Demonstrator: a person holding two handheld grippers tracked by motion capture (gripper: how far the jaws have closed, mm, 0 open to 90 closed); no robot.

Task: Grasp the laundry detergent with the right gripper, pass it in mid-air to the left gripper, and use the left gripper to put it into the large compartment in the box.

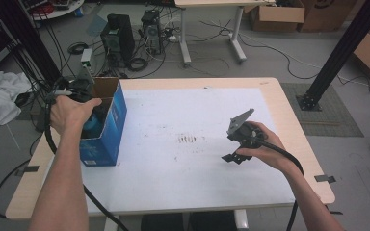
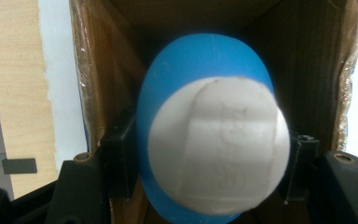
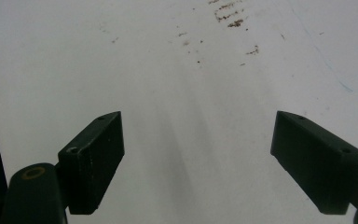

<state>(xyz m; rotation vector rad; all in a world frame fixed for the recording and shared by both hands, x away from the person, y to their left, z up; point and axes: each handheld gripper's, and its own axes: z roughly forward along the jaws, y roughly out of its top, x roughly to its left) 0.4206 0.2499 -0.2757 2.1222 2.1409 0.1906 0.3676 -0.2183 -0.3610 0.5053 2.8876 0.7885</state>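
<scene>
**One bottle, one box, two tongs**

One blue box (image 1: pixel 105 126) stands open-topped near the left edge of the table (image 1: pixel 197 183). One blue bottle (image 2: pixel 200 70) with a white cap (image 2: pixel 219 149) sits inside it, clamped between the jaws of the left tongs (image 2: pixel 209 156), which grip it on both sides. The right tongs (image 1: pixel 238 142) hang over the white mat near the right edge, well apart from the box, jaws spread wide with nothing between them.

The high view gives the box's blue outside, both forearms and the left hand (image 1: pixel 72 113) over the box mouth, with just a bit of blue inside. The left gripper view gives the brown cardboard walls and the cap. The right gripper view (image 3: pixel 198 158) gives brown specks on the mat.
</scene>
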